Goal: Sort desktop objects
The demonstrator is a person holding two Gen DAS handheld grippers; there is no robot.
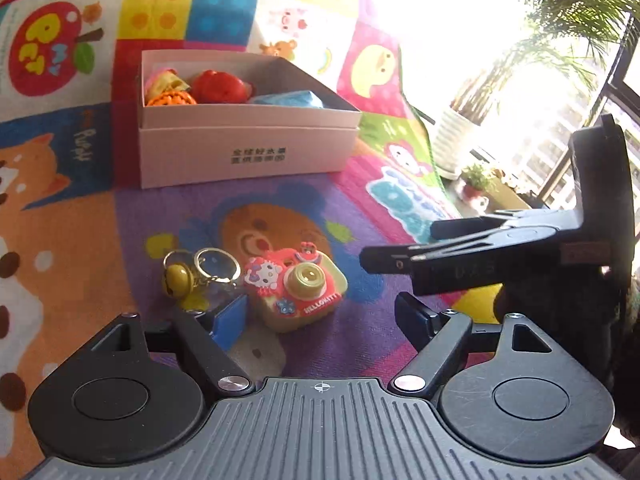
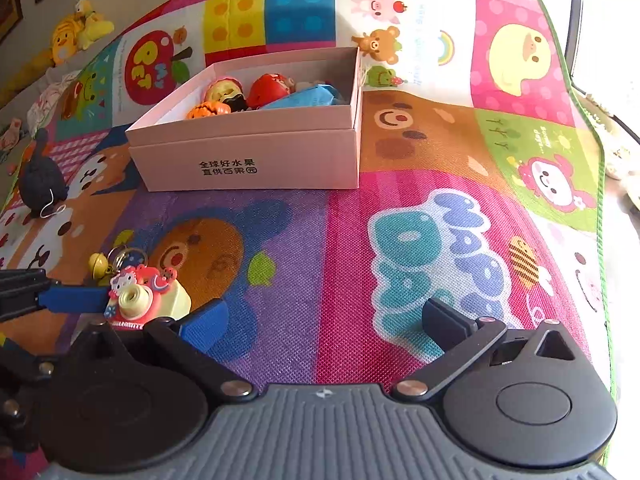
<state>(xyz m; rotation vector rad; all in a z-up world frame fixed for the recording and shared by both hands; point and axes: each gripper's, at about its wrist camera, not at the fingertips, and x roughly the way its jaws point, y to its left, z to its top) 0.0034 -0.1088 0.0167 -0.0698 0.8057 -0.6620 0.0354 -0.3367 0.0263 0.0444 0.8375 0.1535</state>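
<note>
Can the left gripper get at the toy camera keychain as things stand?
Probably yes: the left gripper is open, the toy camera keychain lies just ahead between its fingers, nothing covering it.

A potted palm (image 1: 464,136) by the window; a yellow plush tiger (image 2: 68,40) beyond the mat

Box (image 2: 256,160): its near wall hides the lower parts of the toys (image 2: 264,90) inside; the small figures are too small to identify. Camera keychain (image 2: 150,300): partly covered by the left gripper (image 2: 76,300), whose body runs off the right-wrist view's left edge. Window area (image 1: 460,20): overexposed, detail lost.
</note>
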